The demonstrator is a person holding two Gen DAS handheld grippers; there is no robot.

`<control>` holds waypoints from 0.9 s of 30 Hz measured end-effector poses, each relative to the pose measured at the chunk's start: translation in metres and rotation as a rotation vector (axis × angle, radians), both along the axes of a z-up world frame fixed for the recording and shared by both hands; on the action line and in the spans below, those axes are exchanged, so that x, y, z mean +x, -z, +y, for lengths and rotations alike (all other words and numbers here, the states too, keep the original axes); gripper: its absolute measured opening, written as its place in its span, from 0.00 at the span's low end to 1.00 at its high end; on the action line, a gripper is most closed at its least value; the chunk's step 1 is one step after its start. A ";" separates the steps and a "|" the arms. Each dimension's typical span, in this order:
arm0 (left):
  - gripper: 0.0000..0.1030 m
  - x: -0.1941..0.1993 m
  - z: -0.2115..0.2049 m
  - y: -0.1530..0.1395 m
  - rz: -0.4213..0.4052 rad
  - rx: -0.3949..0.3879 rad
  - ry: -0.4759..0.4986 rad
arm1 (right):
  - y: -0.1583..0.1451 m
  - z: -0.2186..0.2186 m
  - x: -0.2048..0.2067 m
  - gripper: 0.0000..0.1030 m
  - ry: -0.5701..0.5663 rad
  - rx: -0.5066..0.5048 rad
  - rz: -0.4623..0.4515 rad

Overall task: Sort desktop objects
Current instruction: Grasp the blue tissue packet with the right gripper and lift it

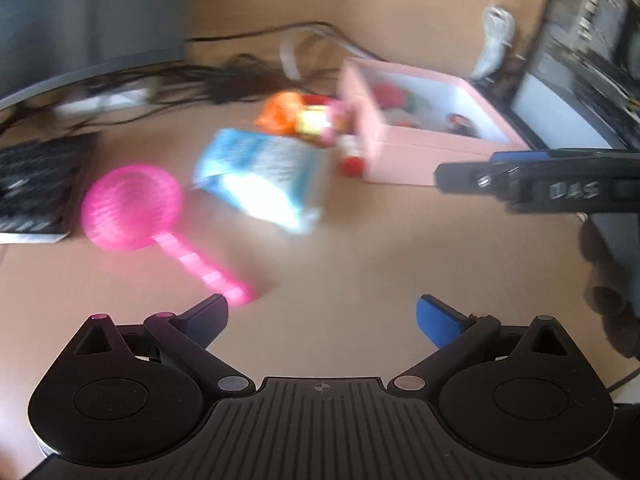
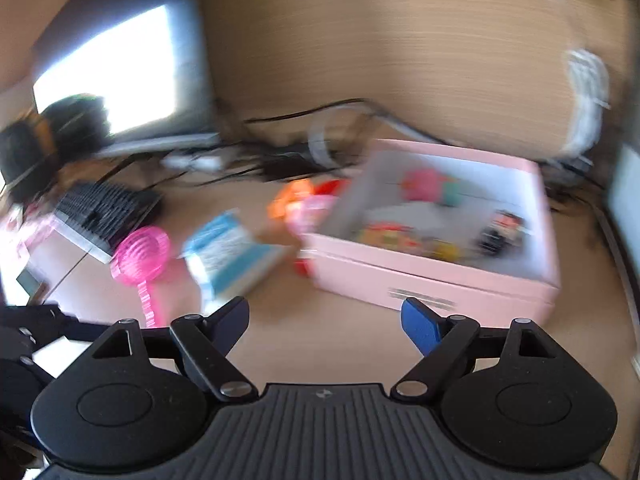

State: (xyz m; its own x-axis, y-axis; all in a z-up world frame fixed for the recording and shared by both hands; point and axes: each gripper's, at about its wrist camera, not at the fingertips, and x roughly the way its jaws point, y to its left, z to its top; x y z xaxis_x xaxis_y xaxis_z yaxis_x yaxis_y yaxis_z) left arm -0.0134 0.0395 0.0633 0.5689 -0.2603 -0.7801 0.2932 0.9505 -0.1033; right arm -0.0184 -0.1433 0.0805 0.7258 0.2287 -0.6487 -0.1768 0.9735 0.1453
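Both views are motion-blurred. A pink box (image 1: 424, 160) (image 2: 440, 280) stands open on the wooden desk with several small toys inside. Left of it lie a blue-white packet (image 1: 260, 176) (image 2: 224, 256), a pink round strainer with a handle (image 1: 132, 208) (image 2: 140, 258), an orange packet (image 1: 280, 114) (image 2: 292, 196) and small red-pink items (image 1: 348, 152). My left gripper (image 1: 322, 320) is open and empty, its left fingertip close to the strainer's handle end. My right gripper (image 2: 324, 322) is open and empty, in front of the box; it also shows in the left wrist view (image 1: 460, 178).
A black keyboard (image 1: 32, 188) (image 2: 100, 208) lies at the left. A monitor (image 2: 116, 76) stands behind it. Black cables (image 1: 224, 80) (image 2: 280, 160) run along the back of the desk. A white bundled cable (image 1: 496, 40) (image 2: 584, 100) hangs at the right.
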 end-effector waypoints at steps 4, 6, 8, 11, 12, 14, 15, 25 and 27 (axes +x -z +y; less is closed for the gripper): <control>1.00 -0.011 0.033 0.000 0.026 -0.006 -0.116 | 0.001 0.058 0.026 0.82 -0.172 -0.082 -0.039; 1.00 -0.017 0.047 0.001 0.037 0.008 -0.176 | 0.003 0.091 0.046 0.81 -0.272 -0.177 -0.075; 1.00 -0.025 0.062 0.002 0.049 -0.007 -0.227 | 0.010 0.114 0.073 0.81 -0.326 -0.220 -0.060; 1.00 -0.033 0.076 0.002 0.063 -0.022 -0.280 | 0.031 0.137 0.117 0.81 -0.351 -0.255 0.012; 1.00 -0.035 0.079 0.002 0.062 -0.017 -0.291 | 0.037 0.142 0.125 0.81 -0.345 -0.271 0.028; 1.00 -0.040 0.084 0.002 0.054 -0.004 -0.305 | 0.046 0.148 0.128 0.76 -0.340 -0.286 0.050; 1.00 -0.040 0.087 0.002 0.051 -0.002 -0.313 | 0.048 0.149 0.124 0.68 -0.333 -0.287 0.053; 1.00 0.025 0.090 0.018 0.055 0.017 -0.379 | 0.045 0.084 0.018 0.52 -0.220 -0.191 0.101; 1.00 0.047 0.087 0.024 0.070 0.051 -0.423 | 0.041 0.060 -0.001 0.52 -0.152 -0.167 0.115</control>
